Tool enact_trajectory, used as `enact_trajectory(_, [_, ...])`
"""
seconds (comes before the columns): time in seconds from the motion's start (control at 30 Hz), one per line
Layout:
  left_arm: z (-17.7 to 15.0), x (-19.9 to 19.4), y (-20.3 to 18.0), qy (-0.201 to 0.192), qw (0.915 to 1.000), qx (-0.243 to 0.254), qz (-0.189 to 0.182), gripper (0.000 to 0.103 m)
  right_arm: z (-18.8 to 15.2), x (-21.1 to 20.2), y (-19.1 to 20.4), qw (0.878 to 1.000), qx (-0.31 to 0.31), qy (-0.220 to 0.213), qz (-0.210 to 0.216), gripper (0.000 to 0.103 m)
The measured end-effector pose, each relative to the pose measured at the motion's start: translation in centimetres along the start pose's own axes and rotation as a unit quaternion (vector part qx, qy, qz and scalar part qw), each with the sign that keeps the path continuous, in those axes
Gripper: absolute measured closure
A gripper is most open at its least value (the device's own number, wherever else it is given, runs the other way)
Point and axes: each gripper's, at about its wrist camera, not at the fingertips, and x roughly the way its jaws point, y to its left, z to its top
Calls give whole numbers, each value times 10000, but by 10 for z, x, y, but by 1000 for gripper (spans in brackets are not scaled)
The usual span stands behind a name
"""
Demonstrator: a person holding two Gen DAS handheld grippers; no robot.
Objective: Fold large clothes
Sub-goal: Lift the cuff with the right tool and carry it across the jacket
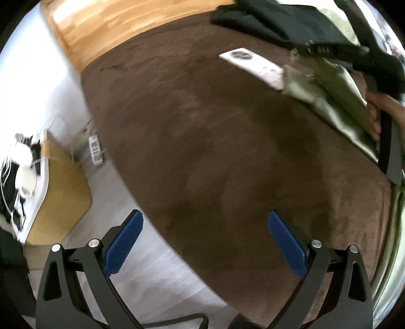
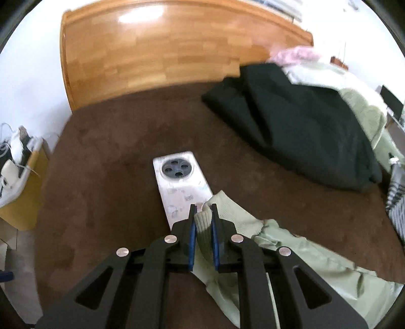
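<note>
A light green jacket (image 2: pixel 286 253) lies on the brown bed cover (image 2: pixel 101 177). My right gripper (image 2: pixel 203 212) is shut on its ribbed cuff (image 2: pixel 203 220), held just over a white phone (image 2: pixel 182 182). In the left wrist view the jacket (image 1: pixel 336 93) hangs from the right gripper at the upper right, with a hand (image 1: pixel 377 111) behind it. My left gripper (image 1: pixel 205 222) is open and empty above the brown bed cover (image 1: pixel 215 151), well to the left of the jacket.
A dark green garment (image 2: pixel 298 126) lies crumpled at the back right and also shows in the left wrist view (image 1: pixel 273 20). A wooden headboard (image 2: pixel 164 55) stands behind. The bed's left edge drops to a white floor (image 1: pixel 141 265) with a side table (image 1: pixel 50 197) and a power strip (image 1: pixel 95 149).
</note>
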Motion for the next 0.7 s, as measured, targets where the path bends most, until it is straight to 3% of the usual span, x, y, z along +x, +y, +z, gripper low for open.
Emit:
enact_trajectory(0.17, [-4, 14, 27, 123, 9993, -325, 135, 7, -22, 27, 12, 9990, -168, 380, 137, 90])
enact_trajectory(0.3, [-3, 20, 34, 149, 9991, -362, 151, 7, -27, 25, 14, 9993, 1, 248, 280, 76])
enact_trajectory(0.37, [-3, 20, 34, 132, 9991, -354, 182, 7, -23, 15, 17, 9994, -15, 102, 323, 38])
enact_trajectory(0.43, [-2, 19, 35, 103, 9991, -369, 173, 7, -20, -9, 23, 9991, -152, -235, 312, 20])
enact_trajectory(0.57, [-3, 13, 40, 43, 9986, -494, 171, 7, -26, -40, 43, 9927, -1085, -520, -83, 17])
enact_trajectory(0.7, [-2, 9, 51, -23, 9978, -647, 170, 7, -44, -23, 58, 9745, -2135, -240, -642, 17])
